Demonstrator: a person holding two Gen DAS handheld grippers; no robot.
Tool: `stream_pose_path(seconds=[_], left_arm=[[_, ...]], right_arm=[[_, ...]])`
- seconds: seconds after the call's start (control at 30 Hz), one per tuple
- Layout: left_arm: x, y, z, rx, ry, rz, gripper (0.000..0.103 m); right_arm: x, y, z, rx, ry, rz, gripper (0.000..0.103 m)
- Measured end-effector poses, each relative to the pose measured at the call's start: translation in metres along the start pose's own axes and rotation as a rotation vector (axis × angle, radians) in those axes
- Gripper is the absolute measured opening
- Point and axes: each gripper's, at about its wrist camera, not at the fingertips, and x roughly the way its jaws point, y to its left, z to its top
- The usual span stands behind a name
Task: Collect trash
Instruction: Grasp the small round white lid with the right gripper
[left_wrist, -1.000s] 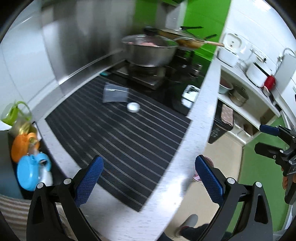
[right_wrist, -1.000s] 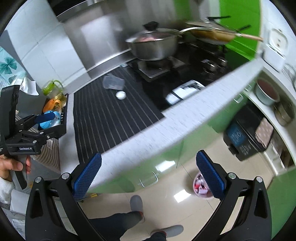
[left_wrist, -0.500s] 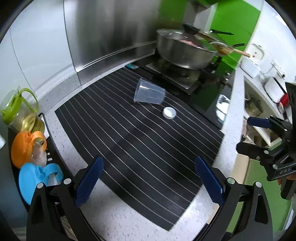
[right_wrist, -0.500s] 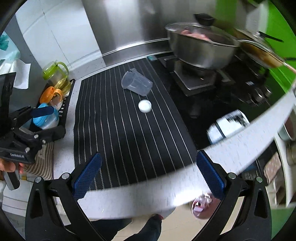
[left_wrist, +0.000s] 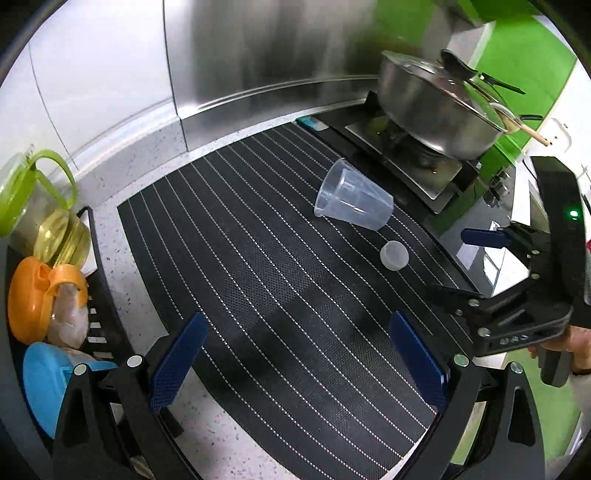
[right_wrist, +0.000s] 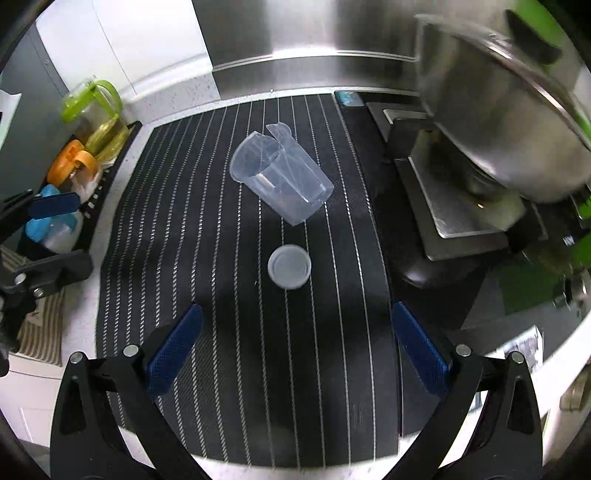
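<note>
The right tongs (right_wrist: 291, 350) hang spread wide and hold nothing, poised above the striped mat (right_wrist: 229, 332); the small round lid (right_wrist: 289, 266) lies flat on the mat just ahead of them at twelve o'clock, and the clear plastic cup (right_wrist: 280, 177) lies tipped on its side beyond it, mouth turned toward ten o'clock. The left tongs (left_wrist: 295, 362) are likewise parted and unladen over the mat's near half, with the cup (left_wrist: 352, 197) at about one o'clock, well apart.

The lid looks the nearer pick for the right tongs; being low and flat, it probably wants the tips brought right down to the mat and closed across its rim, gently, lest it skid. The cup would take a light squeeze across its wall, for thin plastic buckles and rolls.

The steel pot (right_wrist: 498, 110) on the stove (right_wrist: 461, 206) crowds the two o'clock side, though it is blurred here; the rack of bottles (left_wrist: 48, 295) lines the counter (left_wrist: 147, 155) at nine o'clock; nothing lies between tongs and trash.
</note>
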Motion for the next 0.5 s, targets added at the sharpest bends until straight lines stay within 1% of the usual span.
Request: stream_pose_path(seconds=[0.07, 0.1, 0.13, 0.17, 0.2, 0.23, 0.33, 0.4, 0.47, 0.5], left_arm=[[0.004, 0.002, 0.002, -0.006, 0.006, 0.004, 0.096], [0.007, 0.003, 0.002, -0.010, 0.011, 0.002, 0.096], [0.008, 0.004, 0.003, -0.012, 0.015, 0.002, 0.096], [0.010, 0.005, 0.003, -0.013, 0.019, 0.002, 0.096], [0.011, 0.005, 0.003, -0.015, 0.021, 0.002, 0.096], [0.013, 0.006, 0.003, -0.018, 0.024, 0.002, 0.096], [0.016, 0.010, 0.004, -0.026, 0.031, 0.000, 0.096], [0.018, 0.011, 0.006, -0.028, 0.034, -0.003, 0.096], [0.018, 0.011, 0.007, -0.026, 0.033, -0.004, 0.096], [0.019, 0.011, 0.008, -0.027, 0.032, -0.006, 0.096]], right_arm=[[0.011, 0.000, 0.006, -0.010, 0.018, 0.007, 0.099], [0.015, 0.000, 0.008, -0.013, 0.026, 0.009, 0.096], [0.021, 0.000, 0.010, -0.015, 0.035, 0.013, 0.092], [0.025, 0.001, 0.012, -0.016, 0.047, 0.015, 0.082], [0.029, 0.002, 0.014, -0.016, 0.061, 0.016, 0.076], [0.033, 0.002, 0.015, -0.016, 0.072, 0.017, 0.075], [0.039, 0.003, 0.017, -0.017, 0.076, 0.025, 0.064], [0.043, 0.004, 0.019, -0.019, 0.084, 0.022, 0.054], [0.047, 0.005, 0.019, -0.023, 0.092, 0.019, 0.048], [0.048, 0.005, 0.020, -0.025, 0.094, 0.018, 0.047]])
